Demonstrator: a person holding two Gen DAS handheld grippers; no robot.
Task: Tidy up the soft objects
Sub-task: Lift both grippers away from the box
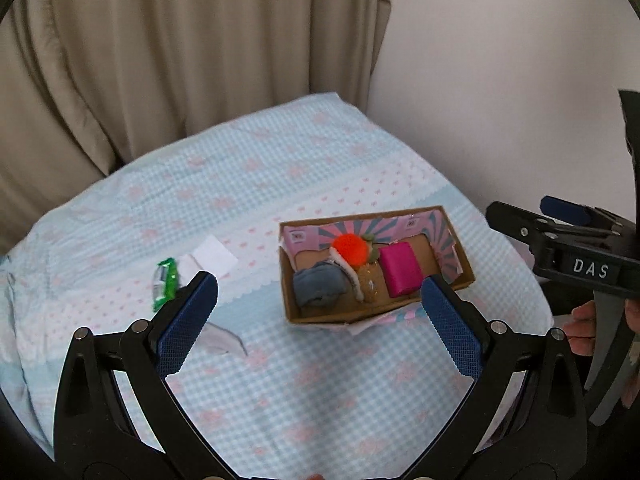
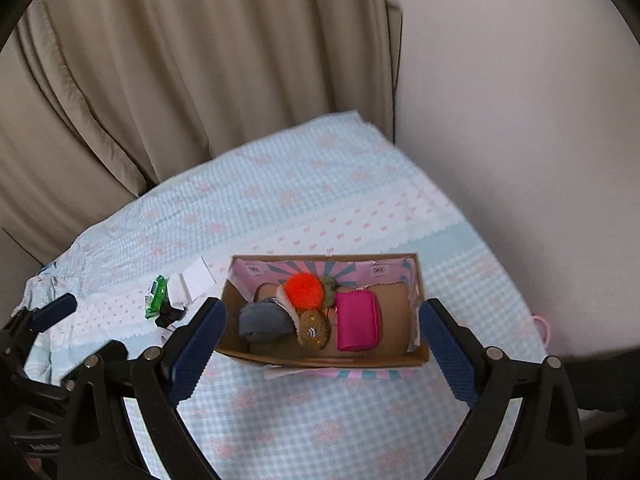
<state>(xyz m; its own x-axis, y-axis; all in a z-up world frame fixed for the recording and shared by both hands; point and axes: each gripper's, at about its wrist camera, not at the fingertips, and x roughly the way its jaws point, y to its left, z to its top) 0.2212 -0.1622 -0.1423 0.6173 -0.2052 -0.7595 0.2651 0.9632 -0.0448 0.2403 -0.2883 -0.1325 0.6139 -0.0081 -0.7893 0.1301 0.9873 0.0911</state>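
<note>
A cardboard box [image 1: 466,278] [image 2: 425,356] sits on the bed. It holds a grey cloth [image 1: 320,289] [image 2: 264,322], an orange pompom [image 1: 350,249] [image 2: 305,290], a brown round piece [image 1: 370,282] [image 2: 314,333] and a pink pouch [image 1: 400,274] [image 2: 356,326]. My left gripper [image 1: 318,314] is open and empty, held above the bed in front of the box. My right gripper [image 2: 320,340] is open and empty, its fingers either side of the box's near edge, above it. The right gripper also shows at the right in the left wrist view [image 1: 568,236].
A green packet [image 1: 166,282] [image 2: 156,296] and white papers [image 1: 212,258] [image 2: 196,280] lie left of the box. The bed has a light blue checked sheet [image 1: 280,380] [image 2: 320,420]. Beige curtains [image 1: 160,60] and a white wall [image 1: 500,80] stand behind.
</note>
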